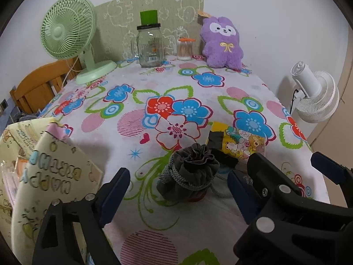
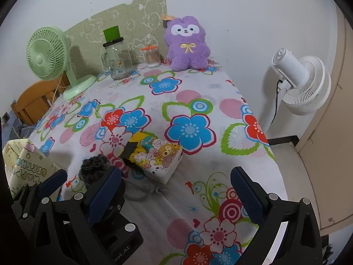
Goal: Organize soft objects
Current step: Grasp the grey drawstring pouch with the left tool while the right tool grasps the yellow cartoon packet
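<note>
1. Two grippers hover over a table covered by a flowered cloth [image 1: 187,84], both tilted downward toward its near end.
2. Left gripper [image 1: 178,176]: its blue-padded jaws stand spread apart, with a grey drawstring pouch [image 1: 192,165] lying on the cloth between them; the pads do not touch it.
3. Right gripper [image 2: 176,190]: its jaws are spread wide over bare cloth, pinching nothing.
4. The pouch has a ruffled top and a grey cord wound around it; more cord trails on the cloth beside it.
5. Just behind the pouch lies a yellow cartoon-printed packet [image 2: 154,154], with a black patch at one end.
6. A pale gift bag [image 1: 50,172] with pastel lettering stands at the table's left edge, near the left gripper.
7. At the far end, against the wall, sit a purple plush toy [image 1: 221,42], a glass jar [image 1: 150,44], a small tub of cotton swabs [image 1: 185,48] and a green desk fan [image 1: 68,28].
8. A white fan [image 2: 302,81] stands off the table to the right.
</note>
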{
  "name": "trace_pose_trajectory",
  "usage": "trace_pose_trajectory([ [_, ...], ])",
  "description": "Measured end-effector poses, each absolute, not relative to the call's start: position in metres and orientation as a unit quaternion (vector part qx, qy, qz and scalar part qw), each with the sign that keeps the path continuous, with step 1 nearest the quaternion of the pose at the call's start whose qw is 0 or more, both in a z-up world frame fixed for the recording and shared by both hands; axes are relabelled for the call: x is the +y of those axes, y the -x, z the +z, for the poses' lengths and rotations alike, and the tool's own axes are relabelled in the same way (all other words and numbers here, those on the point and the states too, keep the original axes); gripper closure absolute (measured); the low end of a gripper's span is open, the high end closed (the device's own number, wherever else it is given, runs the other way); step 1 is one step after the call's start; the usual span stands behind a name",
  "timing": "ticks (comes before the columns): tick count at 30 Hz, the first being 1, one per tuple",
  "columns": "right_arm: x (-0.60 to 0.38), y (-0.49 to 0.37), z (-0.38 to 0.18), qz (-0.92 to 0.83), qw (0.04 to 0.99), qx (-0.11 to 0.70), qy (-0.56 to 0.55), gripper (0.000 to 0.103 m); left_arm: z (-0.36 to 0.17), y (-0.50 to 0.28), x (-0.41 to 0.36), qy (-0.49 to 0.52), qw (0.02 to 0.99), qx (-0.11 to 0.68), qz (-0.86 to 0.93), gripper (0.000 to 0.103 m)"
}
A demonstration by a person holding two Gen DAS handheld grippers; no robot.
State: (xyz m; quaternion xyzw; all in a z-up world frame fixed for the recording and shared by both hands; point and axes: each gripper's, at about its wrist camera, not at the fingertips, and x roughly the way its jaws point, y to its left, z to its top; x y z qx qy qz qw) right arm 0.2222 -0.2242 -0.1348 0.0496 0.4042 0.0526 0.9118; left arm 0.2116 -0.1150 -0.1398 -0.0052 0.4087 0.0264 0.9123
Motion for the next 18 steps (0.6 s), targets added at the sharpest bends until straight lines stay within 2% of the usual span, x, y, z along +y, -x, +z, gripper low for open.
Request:
trace_pose_trajectory([
  [5,-0.225,-0.228,-0.141,0.049,0.909,0.412,-0.05,0.002,-0.146,-0.218,-0.114,0.008,0.909,0.417,0.027,0.024],
  [8,-0.224,-0.231,-0.144,0.05,0.907,0.415,-0.05,0.002,-0.15,-0.22,-0.114,0.012,0.905,0.424,0.02,0.035],
  [10,-0.224,-0.232,-0.145,0.049,0.906,0.418,-0.05,0.002,-0.152,-0.222,-0.114,0.015,0.903,0.43,0.013,0.047],
  [18,-0.22,-0.234,-0.145,0.055,0.907,0.415,-0.05,0.002,-0.15,-0.222,-0.109,0.026,0.9,0.435,0.012,0.055],
])
